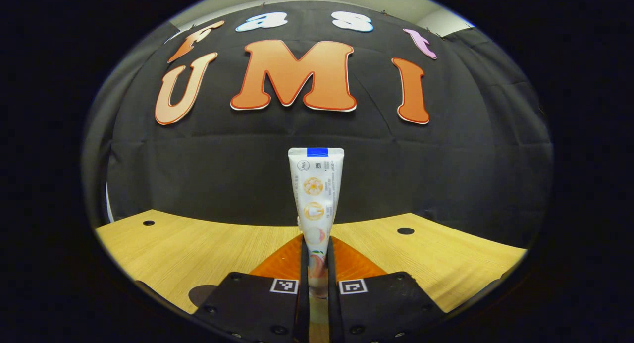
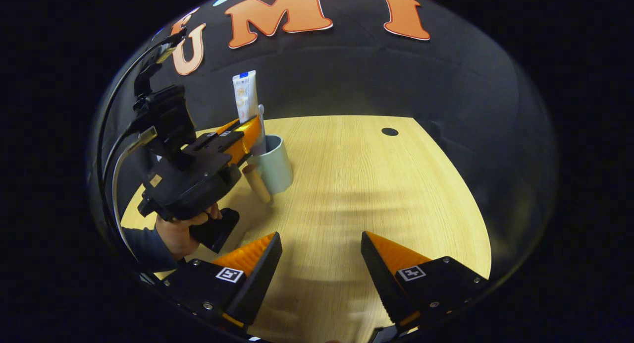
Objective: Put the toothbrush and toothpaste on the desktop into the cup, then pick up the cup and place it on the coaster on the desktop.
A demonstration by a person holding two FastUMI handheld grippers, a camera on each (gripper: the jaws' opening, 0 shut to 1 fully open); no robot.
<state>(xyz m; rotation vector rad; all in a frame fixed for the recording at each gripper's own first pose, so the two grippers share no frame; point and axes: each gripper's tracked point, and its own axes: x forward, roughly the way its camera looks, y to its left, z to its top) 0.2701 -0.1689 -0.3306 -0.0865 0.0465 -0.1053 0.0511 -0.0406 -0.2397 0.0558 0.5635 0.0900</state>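
Observation:
My left gripper is shut on the white toothpaste tube, which stands upright with its flat crimped end on top. In the right gripper view, the left gripper, held by a hand, keeps the toothpaste tube over the pale green cup. The tube's lower end is at the cup's mouth. A thin whitish tip, perhaps the toothbrush, sticks up beside the tube. My right gripper hangs open above the desktop, well in front of the cup and holding nothing.
A short wooden cylinder leans at the cup's near side. The wooden desktop has a small dark hole at the far right, and two holes show in the left gripper view. The black cloth wall closes the back.

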